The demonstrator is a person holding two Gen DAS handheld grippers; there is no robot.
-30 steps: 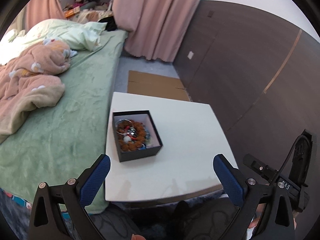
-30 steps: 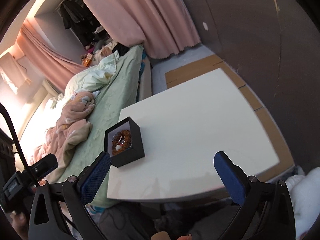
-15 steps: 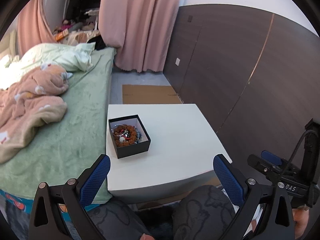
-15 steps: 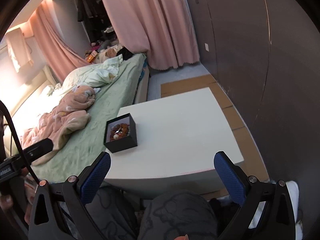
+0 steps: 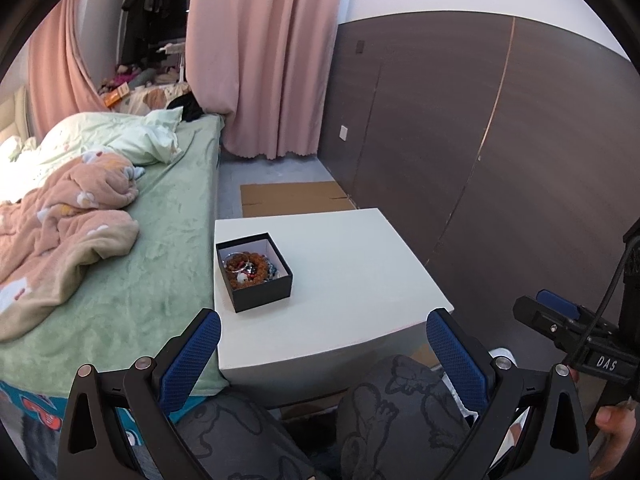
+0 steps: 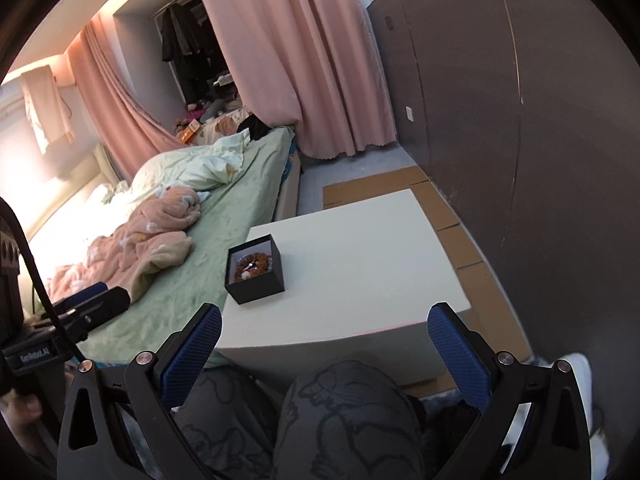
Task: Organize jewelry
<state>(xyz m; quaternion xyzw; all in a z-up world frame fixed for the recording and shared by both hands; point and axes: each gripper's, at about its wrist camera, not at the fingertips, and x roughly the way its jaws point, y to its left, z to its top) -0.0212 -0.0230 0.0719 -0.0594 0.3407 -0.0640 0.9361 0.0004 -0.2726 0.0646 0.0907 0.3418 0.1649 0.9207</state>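
A black box (image 5: 256, 276) (image 6: 256, 276) with a white lining stands near the left edge of a white table (image 5: 352, 280) (image 6: 360, 264). Inside it lie a brown bead bracelet (image 5: 250, 270) (image 6: 252, 266), a thin metal ring and other small pieces. My left gripper (image 5: 322, 354) hangs open, well back from the table and above a person's knees, with nothing between its blue pads. My right gripper (image 6: 324, 354) is open too, equally far back and empty. In the left wrist view the right gripper (image 5: 560, 320) shows at the right edge; in the right wrist view the left gripper (image 6: 90, 302) shows at the left edge.
A bed (image 5: 132, 264) with a green sheet and a pink blanket (image 5: 60, 220) runs along the table's left side. A dark panelled wall (image 5: 500, 152) stands to the right. Flat cardboard (image 5: 292, 198) lies on the floor beyond the table. A person's patterned trouser knees (image 6: 340, 408) sit below the grippers.
Both grippers have pulled back and risen away from the table, so the box looks smaller and farther off. The person's knees have come into view. Both stay open.
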